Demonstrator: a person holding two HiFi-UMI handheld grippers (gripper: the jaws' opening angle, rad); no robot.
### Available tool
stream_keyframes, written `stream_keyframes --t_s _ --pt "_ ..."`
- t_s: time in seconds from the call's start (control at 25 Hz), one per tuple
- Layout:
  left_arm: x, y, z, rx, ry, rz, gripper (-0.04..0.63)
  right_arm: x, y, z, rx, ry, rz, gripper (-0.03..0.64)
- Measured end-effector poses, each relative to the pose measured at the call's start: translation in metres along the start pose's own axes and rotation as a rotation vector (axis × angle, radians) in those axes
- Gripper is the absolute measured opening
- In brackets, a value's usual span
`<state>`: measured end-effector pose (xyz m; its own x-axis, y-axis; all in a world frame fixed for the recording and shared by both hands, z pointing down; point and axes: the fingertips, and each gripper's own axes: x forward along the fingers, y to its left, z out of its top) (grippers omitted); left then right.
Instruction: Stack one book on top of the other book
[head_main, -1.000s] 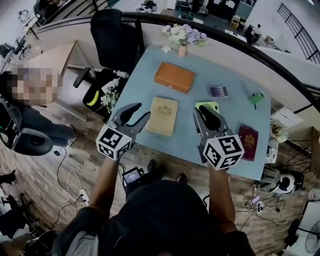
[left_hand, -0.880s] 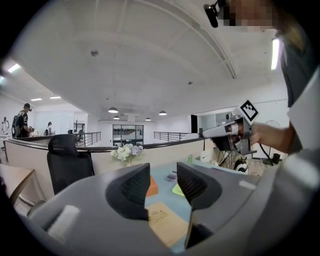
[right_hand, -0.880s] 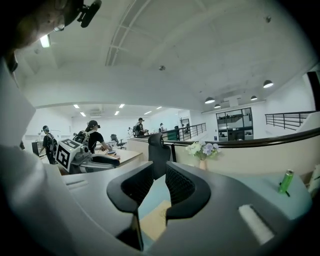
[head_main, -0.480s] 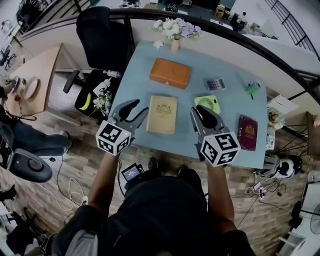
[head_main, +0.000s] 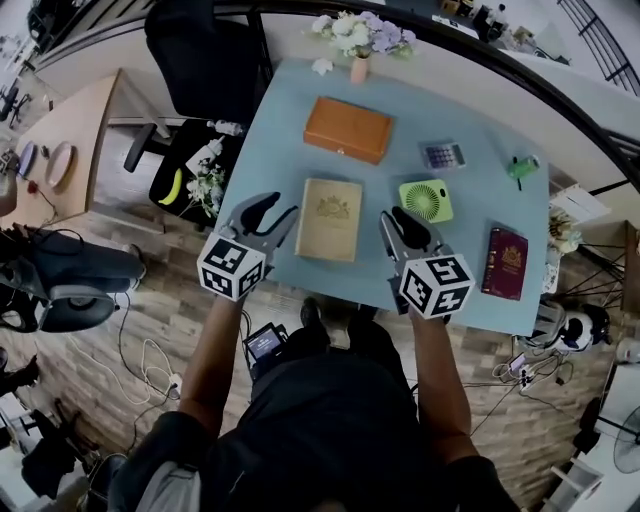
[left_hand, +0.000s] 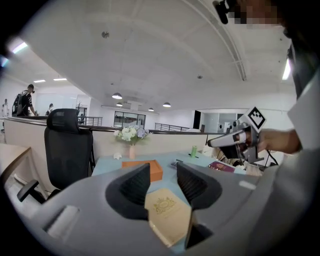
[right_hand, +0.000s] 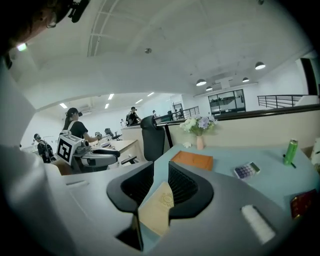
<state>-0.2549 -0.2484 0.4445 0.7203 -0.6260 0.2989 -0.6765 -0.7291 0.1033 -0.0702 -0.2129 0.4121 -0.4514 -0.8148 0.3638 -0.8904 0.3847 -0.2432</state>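
A tan book (head_main: 330, 218) with a gold crest lies flat near the front of the light blue table (head_main: 470, 240). Farther back lies an orange book (head_main: 348, 128), apart from the tan one. My left gripper (head_main: 272, 210) hovers open at the table's left front edge, just left of the tan book. On the book's right my right gripper (head_main: 403, 222) is held open and empty. The left gripper view has the tan book (left_hand: 167, 212) below its jaws and the orange book (left_hand: 150, 168) beyond. In the right gripper view the tan book (right_hand: 157, 207) shows through the jaw gap, the orange book (right_hand: 192, 160) behind.
A green round fan (head_main: 426, 200), a calculator (head_main: 441, 155), a maroon booklet (head_main: 505, 263) and a small green item (head_main: 520, 168) lie right of the books. A flower vase (head_main: 360, 40) stands at the back edge. A black chair (head_main: 200, 40) stands off the table's left.
The head view has shifted a little. Both grippers stay open on either side of the tan book, slightly farther forward over the table edge. The books have not moved.
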Motion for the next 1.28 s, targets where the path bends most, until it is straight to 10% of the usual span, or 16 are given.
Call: stream_keyframes --t_s 1.28 --pt "0.091 0.034 -0.219 -0.282 0.343 0.062 0.221 0.136 -0.066 -0.227 0.286 0.423 0.008 0.114"
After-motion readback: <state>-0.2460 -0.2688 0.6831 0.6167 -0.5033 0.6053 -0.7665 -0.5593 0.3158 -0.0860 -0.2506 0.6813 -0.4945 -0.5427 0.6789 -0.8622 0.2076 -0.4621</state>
